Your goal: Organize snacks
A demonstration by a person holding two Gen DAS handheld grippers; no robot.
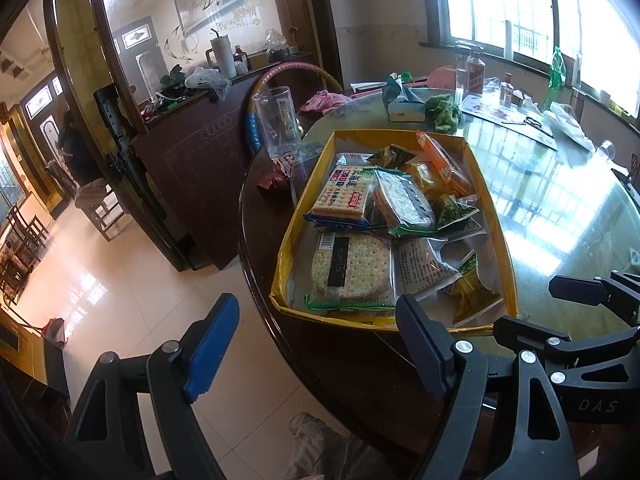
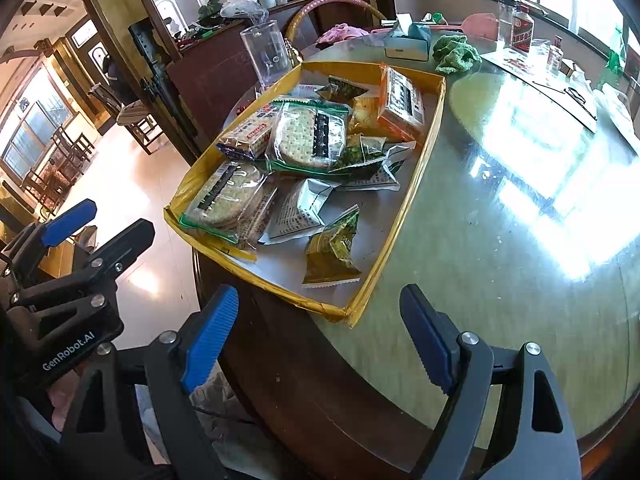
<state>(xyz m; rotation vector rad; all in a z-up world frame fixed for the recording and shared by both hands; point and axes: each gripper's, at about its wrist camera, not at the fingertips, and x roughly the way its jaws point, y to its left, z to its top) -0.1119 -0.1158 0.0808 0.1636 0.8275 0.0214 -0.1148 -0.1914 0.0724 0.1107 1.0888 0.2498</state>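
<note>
- Hovering off the table's edge, the left gripper (image 1: 320,344) spreads ribbed blue pads wide, holding nothing.
- Right gripper (image 2: 320,334) likewise gapes empty, at 6 o'clock of the tray.
- Shallow yellow cardboard tray (image 2: 416,184) on the glossy round table (image 2: 500,240) holds crinkly snack packets (image 2: 330,246) and round crackers (image 1: 352,266).
- Clear plastic cup (image 2: 266,50) stands at the tray's 11 o'clock.

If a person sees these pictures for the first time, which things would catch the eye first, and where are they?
Probably the yellow tray near the edge of the round table, heaped with snack packets, such as a round cracker pack on top and an orange packet at its far end. Next, the left gripper and right gripper, both open, short of the tray's near rim. Behind the tray stands a clear plastic cup.
</note>
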